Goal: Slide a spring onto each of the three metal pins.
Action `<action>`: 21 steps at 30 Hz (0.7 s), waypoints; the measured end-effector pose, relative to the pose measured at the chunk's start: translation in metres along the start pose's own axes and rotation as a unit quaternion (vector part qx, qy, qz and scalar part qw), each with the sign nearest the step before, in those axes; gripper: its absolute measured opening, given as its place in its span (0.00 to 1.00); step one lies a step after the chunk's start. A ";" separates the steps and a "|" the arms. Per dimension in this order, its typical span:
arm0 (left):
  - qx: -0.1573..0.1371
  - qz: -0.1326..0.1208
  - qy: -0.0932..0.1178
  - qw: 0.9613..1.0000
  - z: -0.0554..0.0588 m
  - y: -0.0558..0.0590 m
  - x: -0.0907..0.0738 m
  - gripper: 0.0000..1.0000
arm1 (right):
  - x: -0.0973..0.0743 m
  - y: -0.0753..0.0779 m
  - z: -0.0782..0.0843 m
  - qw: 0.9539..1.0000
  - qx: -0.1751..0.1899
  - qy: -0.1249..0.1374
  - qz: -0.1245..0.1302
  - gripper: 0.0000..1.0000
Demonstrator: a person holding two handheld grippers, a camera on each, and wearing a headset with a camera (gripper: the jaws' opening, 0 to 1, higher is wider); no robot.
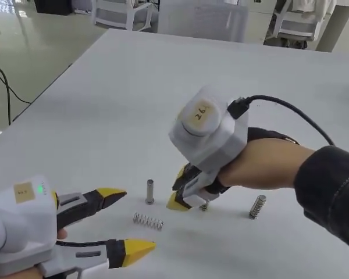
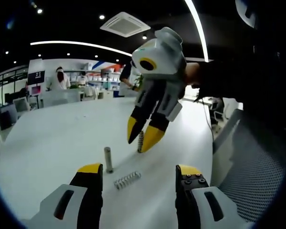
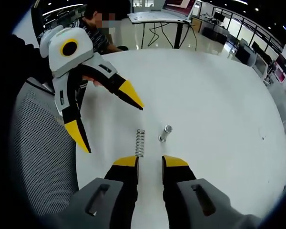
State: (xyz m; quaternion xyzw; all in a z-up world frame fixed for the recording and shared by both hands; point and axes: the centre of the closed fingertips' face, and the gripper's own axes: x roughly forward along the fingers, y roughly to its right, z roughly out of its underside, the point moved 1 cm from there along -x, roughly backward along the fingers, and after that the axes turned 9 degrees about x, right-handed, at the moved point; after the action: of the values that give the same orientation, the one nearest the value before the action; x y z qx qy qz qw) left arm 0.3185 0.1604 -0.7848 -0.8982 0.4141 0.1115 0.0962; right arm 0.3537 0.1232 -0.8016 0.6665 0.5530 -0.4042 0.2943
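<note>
Left gripper (image 1: 138, 219) — loose spring (image 1: 148, 221) beside bare pin (image 1: 149, 192).

White housings, yellow tips on the left claw (image 1: 131, 220) and right claw (image 1: 183, 200). A black cable (image 1: 291, 111) arcs toward a dark sleeve (image 1: 331, 186).

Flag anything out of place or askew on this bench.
Nothing damaged or spilled. One spring lies loose on its side on the table, beside the bare upright pin; that fits unfinished work, not a fault.
</note>
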 end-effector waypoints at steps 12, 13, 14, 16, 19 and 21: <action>0.002 0.002 -0.002 1.000 0.001 0.001 0.000 0.56 | 0.028 -0.014 0.008 1.000 0.011 -0.015 -0.022 0.15; 0.002 0.002 -0.002 1.000 0.001 0.001 0.000 0.56 | 0.031 -0.014 0.009 1.000 0.011 -0.017 -0.022 0.15; 0.002 0.002 -0.002 1.000 0.002 0.001 0.000 0.56 | 0.034 -0.016 0.011 1.000 0.010 -0.019 -0.022 0.15; 0.002 0.002 -0.002 1.000 0.002 0.001 0.000 0.56 | 0.038 -0.017 0.012 0.999 0.011 -0.023 -0.022 0.14; 0.002 0.002 -0.003 1.000 0.003 0.001 0.000 0.56 | 0.043 -0.016 0.014 0.999 0.014 -0.025 -0.020 0.14; 0.001 0.002 -0.004 1.000 0.004 0.001 -0.001 0.56 | 0.046 -0.015 0.015 0.999 0.015 -0.028 -0.015 0.14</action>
State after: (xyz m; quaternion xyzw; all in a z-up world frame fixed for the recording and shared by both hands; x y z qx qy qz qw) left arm 0.3171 0.1615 -0.7884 -0.8969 0.4155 0.1147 0.0990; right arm 0.3392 0.1367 -0.8476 0.6506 0.5485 -0.4355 0.2937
